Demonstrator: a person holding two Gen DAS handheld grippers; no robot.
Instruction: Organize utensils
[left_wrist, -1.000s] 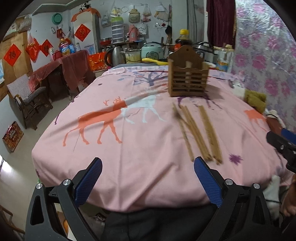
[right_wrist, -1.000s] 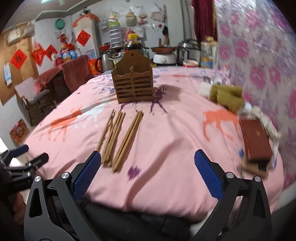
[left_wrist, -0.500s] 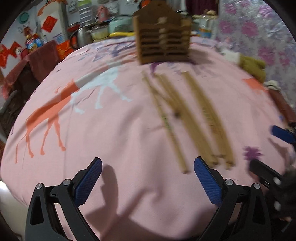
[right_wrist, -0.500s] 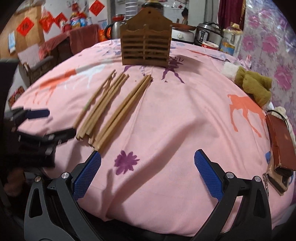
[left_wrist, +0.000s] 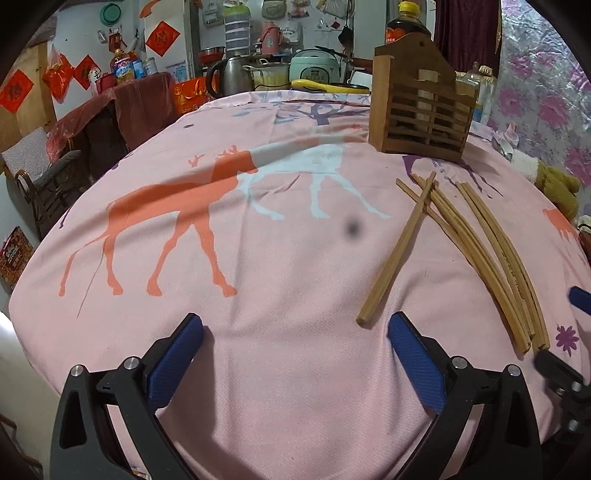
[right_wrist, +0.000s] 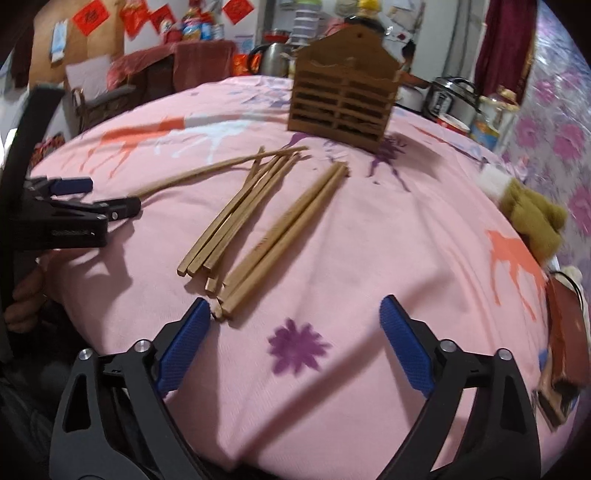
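Observation:
Several wooden chopsticks lie on the pink tablecloth, also in the right wrist view. One chopstick lies apart from the bunch, its near end just ahead of my left gripper's right finger. A slatted wooden utensil holder stands upright beyond them, also in the right wrist view. My left gripper is open and empty, low over the cloth. My right gripper is open and empty, with the chopsticks' near ends by its left finger.
A brown plush toy and a dark red case lie at the right side of the table. Kettles, a rice cooker and bottles stand behind the table. A chair stands at the left.
Both grippers have come forward and lower over the table, near the chopsticks. One chopstick has swung out to the left of the bunch.

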